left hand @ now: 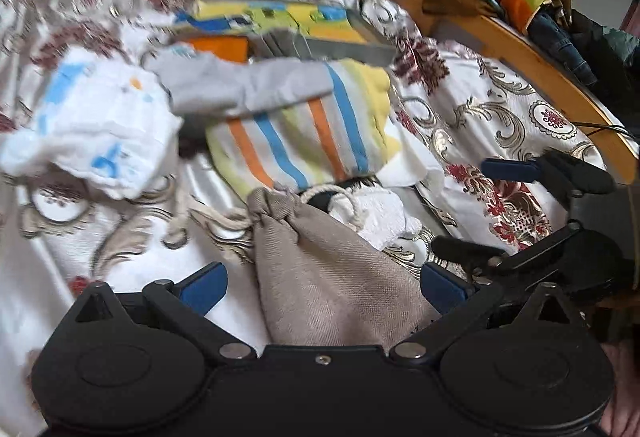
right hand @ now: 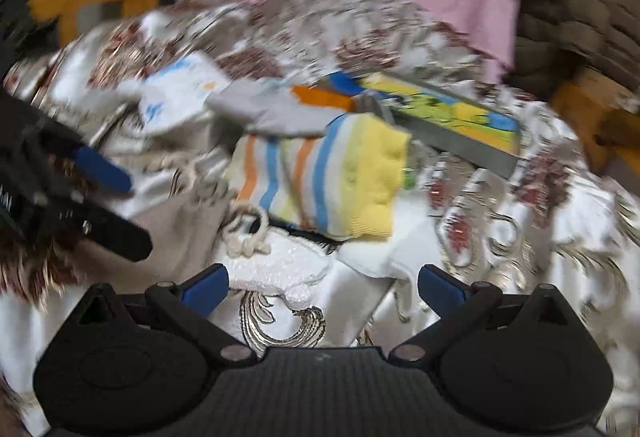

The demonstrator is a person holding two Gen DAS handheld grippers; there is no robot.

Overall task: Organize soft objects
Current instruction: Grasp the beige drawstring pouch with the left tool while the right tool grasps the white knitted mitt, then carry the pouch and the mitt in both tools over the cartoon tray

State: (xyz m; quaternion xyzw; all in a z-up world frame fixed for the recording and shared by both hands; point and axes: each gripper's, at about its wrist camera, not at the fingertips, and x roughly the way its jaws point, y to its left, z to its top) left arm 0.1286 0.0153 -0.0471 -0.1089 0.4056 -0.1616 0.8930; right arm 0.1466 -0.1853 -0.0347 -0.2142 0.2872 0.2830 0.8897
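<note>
A patterned bedspread (left hand: 480, 109) fills the view. On it lie a beige drawstring bag (left hand: 332, 277), then a striped cloth (left hand: 296, 141) in orange, blue and yellow, a grey cloth (left hand: 240, 85) over its top edge, and a white fluffy piece (right hand: 276, 269). My left tongs (left hand: 324, 287) gape wide around the bag; my right tongs (right hand: 322, 283) gape wide, empty, over the fluffy piece.
</note>
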